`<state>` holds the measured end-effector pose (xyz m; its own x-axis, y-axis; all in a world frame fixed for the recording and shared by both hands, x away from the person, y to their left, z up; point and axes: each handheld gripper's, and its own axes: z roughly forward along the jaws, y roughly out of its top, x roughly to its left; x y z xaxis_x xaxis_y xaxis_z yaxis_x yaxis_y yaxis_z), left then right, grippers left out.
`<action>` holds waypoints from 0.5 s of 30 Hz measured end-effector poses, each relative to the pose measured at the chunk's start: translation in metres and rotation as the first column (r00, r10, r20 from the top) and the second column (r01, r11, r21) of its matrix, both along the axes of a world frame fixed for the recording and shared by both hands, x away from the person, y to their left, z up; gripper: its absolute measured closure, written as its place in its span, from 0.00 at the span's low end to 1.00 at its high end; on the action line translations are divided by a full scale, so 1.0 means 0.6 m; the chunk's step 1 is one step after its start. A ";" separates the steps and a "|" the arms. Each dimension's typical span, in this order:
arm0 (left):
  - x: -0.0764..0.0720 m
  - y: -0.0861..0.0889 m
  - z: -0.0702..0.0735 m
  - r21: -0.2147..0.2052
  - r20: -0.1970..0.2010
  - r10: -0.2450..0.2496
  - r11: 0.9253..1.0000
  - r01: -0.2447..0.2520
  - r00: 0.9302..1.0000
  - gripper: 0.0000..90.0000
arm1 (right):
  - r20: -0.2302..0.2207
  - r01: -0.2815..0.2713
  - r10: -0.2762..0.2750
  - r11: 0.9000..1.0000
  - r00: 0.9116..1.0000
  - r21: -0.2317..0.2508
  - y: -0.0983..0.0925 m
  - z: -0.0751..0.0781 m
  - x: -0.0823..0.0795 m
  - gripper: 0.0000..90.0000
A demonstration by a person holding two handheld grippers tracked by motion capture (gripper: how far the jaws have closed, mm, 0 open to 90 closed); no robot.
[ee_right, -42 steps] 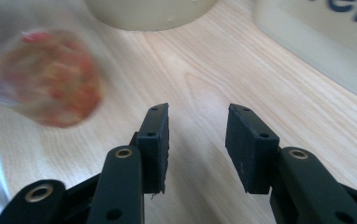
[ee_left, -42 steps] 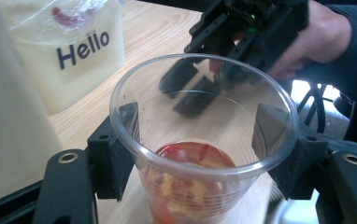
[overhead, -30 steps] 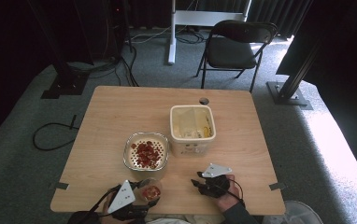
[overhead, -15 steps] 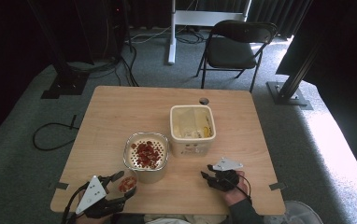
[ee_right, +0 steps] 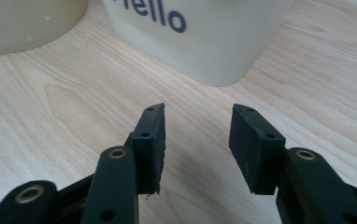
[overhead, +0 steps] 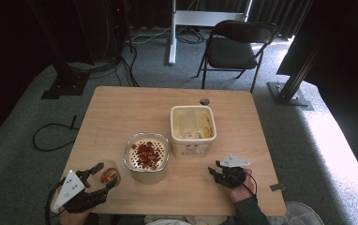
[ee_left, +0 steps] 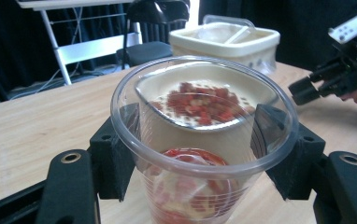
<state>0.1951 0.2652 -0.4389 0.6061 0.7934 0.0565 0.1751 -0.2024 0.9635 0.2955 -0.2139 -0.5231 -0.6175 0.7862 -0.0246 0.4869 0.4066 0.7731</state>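
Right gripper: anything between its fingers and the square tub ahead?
No. In the right gripper view, bare table lies between the open right gripper and the square tub.

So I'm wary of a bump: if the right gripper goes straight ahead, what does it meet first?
Probably the square cream tub dead ahead of the right gripper, whose empty jaws have just been opening.
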 end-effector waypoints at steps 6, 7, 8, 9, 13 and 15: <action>0.018 0.025 0.008 -0.019 -0.007 0.058 0.998 -0.058 0.998 0.38 | -0.001 0.034 -0.034 0.999 0.999 -0.011 -0.014 -0.001 0.017 0.56; 0.021 0.029 0.009 -0.019 -0.007 0.077 0.997 -0.077 0.997 0.38 | -0.002 0.042 -0.042 0.999 0.999 -0.014 -0.016 -0.002 0.021 0.55; 0.024 0.033 0.010 -0.027 -0.011 0.090 0.996 -0.090 0.996 0.38 | -0.003 0.048 -0.048 0.999 0.999 -0.015 -0.018 -0.003 0.024 0.54; 0.028 0.037 0.011 -0.033 -0.014 0.091 0.995 -0.092 0.996 0.38 | -0.007 0.055 -0.055 0.998 0.998 -0.015 -0.020 -0.004 0.026 0.52; 0.047 0.047 0.015 -0.035 -0.009 0.120 0.992 -0.120 0.993 0.38 | -0.015 0.075 -0.076 0.997 0.997 -0.022 -0.025 -0.010 0.029 0.46; 0.059 0.047 0.018 -0.026 -0.005 0.126 0.992 -0.126 0.992 0.38 | -0.019 0.083 -0.084 0.996 0.996 -0.031 -0.025 -0.012 0.029 0.45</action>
